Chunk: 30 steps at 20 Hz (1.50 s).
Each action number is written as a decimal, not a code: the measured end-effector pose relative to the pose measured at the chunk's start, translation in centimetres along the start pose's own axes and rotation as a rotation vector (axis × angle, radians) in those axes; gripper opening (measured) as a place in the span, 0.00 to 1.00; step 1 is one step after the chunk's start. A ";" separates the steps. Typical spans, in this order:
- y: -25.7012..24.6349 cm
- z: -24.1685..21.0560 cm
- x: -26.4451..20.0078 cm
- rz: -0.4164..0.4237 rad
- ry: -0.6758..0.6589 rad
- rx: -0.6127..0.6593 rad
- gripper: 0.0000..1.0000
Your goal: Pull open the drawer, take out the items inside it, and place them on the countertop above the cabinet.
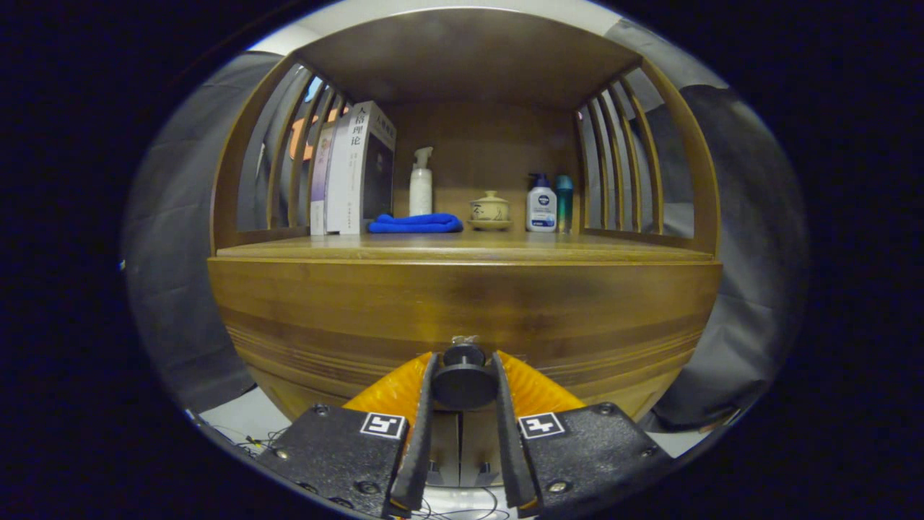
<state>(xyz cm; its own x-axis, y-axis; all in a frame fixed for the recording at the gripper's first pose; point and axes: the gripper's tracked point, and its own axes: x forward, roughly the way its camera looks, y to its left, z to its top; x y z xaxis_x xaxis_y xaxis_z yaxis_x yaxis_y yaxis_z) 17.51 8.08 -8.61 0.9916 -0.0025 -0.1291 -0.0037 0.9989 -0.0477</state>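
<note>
A wooden cabinet has a drawer front (462, 303) with a dark round knob (464, 383) low at its middle. My gripper (464, 361) is shut on that knob, one finger pressing each side of it. The drawer front sits flush with the cabinet body, and what lies inside it is hidden. Above the drawer runs the wooden countertop (577, 249), a shelf bay framed by slatted sides.
At the back of the countertop stand books (354, 170), a white pump bottle (421, 182), a folded blue cloth (416, 223), a lidded ceramic cup (490, 209), a white lotion bottle (541, 204) and a teal bottle (564, 202). The front strip of the countertop is bare wood.
</note>
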 end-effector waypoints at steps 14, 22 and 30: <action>0.2 -0.4 -1.8 0.007 0.039 0.007 0.33; 0.5 -1.4 -6.2 0.021 0.046 0.006 0.33; 0.5 -2.6 -11.1 0.036 0.051 0.006 0.33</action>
<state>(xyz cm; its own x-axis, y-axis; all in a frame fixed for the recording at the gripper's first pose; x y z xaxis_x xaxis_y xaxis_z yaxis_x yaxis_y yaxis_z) 6.13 8.47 -9.75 0.9829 0.0315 -0.1812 -0.0387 0.9986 -0.0365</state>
